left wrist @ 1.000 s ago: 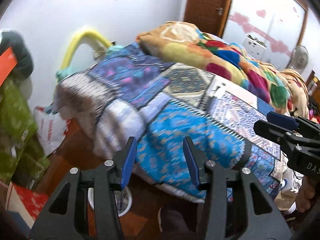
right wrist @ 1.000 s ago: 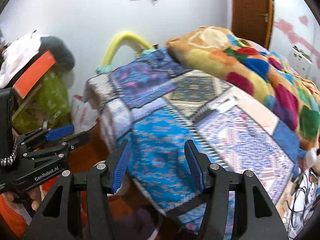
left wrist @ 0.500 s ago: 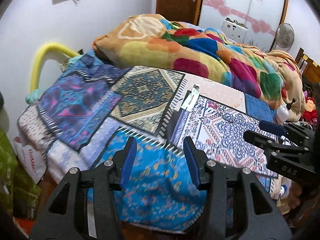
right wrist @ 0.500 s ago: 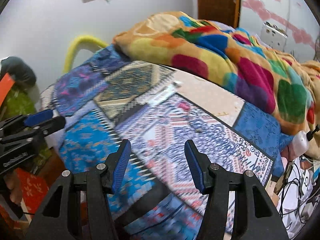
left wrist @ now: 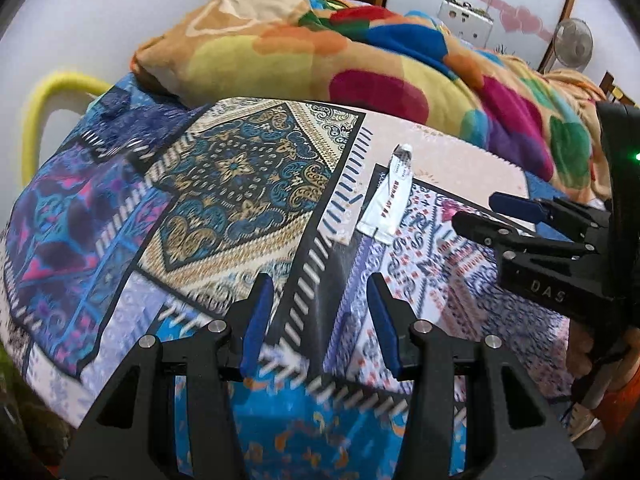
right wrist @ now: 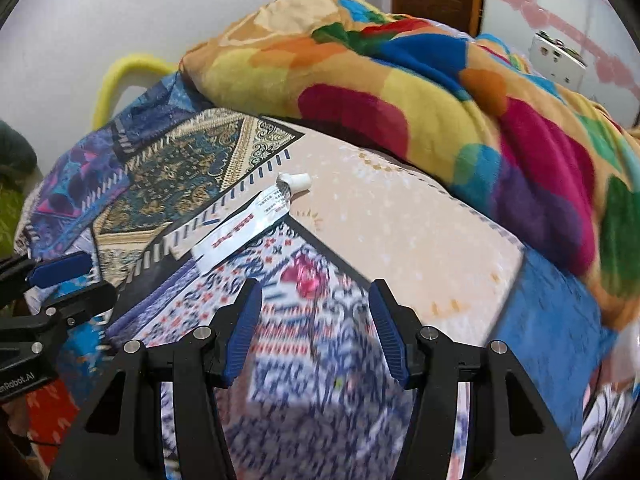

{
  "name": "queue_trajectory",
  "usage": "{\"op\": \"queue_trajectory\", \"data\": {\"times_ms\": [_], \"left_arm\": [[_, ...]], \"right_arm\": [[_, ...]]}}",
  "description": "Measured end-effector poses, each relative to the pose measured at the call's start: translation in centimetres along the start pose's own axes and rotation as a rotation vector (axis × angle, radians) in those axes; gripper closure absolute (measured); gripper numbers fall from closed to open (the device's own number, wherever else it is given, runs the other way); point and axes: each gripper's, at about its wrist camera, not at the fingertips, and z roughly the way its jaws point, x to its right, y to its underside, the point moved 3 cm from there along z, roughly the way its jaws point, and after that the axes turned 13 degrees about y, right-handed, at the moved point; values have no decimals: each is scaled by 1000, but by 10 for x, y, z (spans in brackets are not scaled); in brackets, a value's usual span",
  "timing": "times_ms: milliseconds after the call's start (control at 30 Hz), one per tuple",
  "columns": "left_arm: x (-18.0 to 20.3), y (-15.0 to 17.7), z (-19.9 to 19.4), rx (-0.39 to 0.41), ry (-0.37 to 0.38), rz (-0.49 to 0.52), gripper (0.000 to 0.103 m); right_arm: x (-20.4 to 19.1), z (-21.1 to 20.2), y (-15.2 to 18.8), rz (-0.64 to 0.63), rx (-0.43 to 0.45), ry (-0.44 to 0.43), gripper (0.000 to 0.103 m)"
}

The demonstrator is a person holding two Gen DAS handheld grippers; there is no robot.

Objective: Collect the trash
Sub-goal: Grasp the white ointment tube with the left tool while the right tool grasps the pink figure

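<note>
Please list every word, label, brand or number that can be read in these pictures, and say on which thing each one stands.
"DAS": on the right hand-held gripper, left wrist view.
"nRobot.AI", its start cut off: on the left hand-held gripper, right wrist view.
White tube: red and grey print, too blurred to read.

White tube (right wrist: 246, 227), red print; patchwork bedsheet (left wrist: 248, 184) blue-gold ornate; blanket (right wrist: 400, 92) orange, multicolour blobs.
</note>
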Motion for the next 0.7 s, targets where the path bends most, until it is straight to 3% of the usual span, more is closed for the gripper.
{"op": "queue_trajectory", "data": {"times_ms": [67, 133, 233, 500, 700], "left_arm": [[1, -5, 8, -5, -2, 17, 55], [3, -10, 15, -6, 4, 32, 55], [7, -18, 25, 4, -2, 61, 55], [27, -37, 52, -11, 60, 112, 55], [37, -53, 74, -1, 27, 136, 55]], "right_arm": [[-3, 9, -1, -31, -3, -1, 54], [-5, 14, 0, -65, -5, 10, 69], [-8, 13, 2, -104, 28, 31, 84], [6, 6, 9, -50, 25, 9, 84], [26, 3, 6, -4, 41, 42, 84]]}}
